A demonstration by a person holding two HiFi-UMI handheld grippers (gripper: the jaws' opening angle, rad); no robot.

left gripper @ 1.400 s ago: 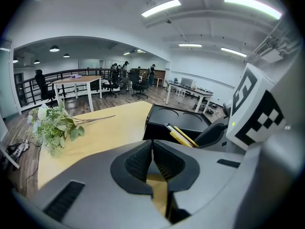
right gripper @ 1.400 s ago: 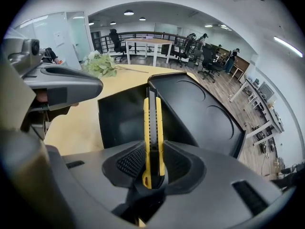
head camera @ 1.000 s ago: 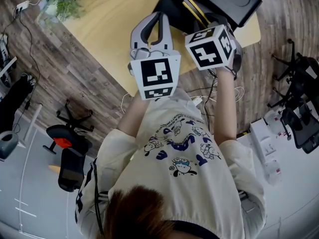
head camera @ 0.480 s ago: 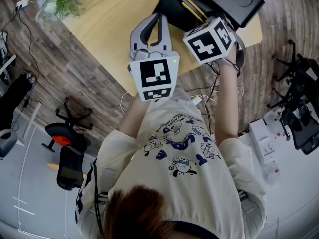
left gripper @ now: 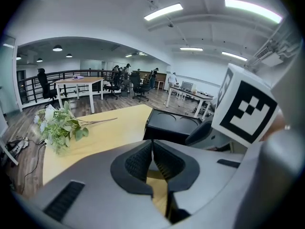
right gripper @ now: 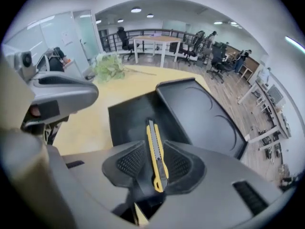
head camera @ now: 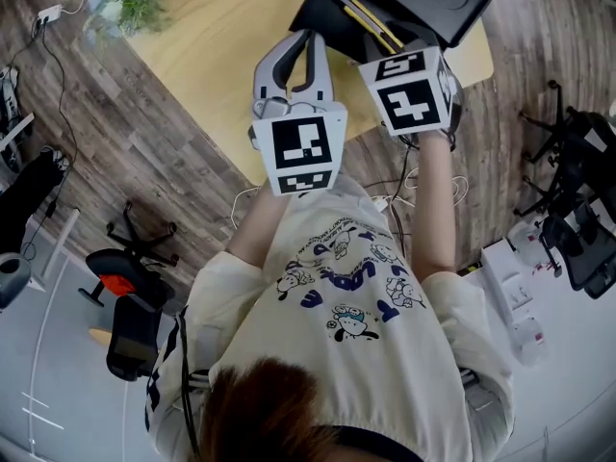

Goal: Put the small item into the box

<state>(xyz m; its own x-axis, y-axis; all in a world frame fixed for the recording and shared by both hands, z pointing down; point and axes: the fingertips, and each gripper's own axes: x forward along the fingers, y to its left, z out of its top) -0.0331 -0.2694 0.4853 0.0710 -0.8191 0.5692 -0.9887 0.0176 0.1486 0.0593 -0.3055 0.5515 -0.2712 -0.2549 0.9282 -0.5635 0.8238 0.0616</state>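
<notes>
Yellow utility knife (right gripper: 155,151) sits centre-low in the right gripper view, lengthwise btwn the jaws of the right gripper (right gripper: 153,146), its far end over the open black box (right gripper: 125,120). In the head view it shows as a yellow strip inside the box, top centre of frame. The lid (right gripper: 205,113) is folded back to the upper right. Right jaws have just been opening & stand apart. The pads look to be off the knife, which appears to rest in the box, tho a light touch on one pad can't be ruled out. Left gripper (left gripper: 152,144) is over the bench (left gripper: 102,137), lower centre of its view, jaws closed together on nothing. A leafy sprig (left gripper: 59,125) lies at mid left.

Step, as I judge it: the release, w/ placing nearly done. Next move calls for lifting the right gripper straight off w/o dragging the knife back out, then checking it lies flat inside.
</notes>
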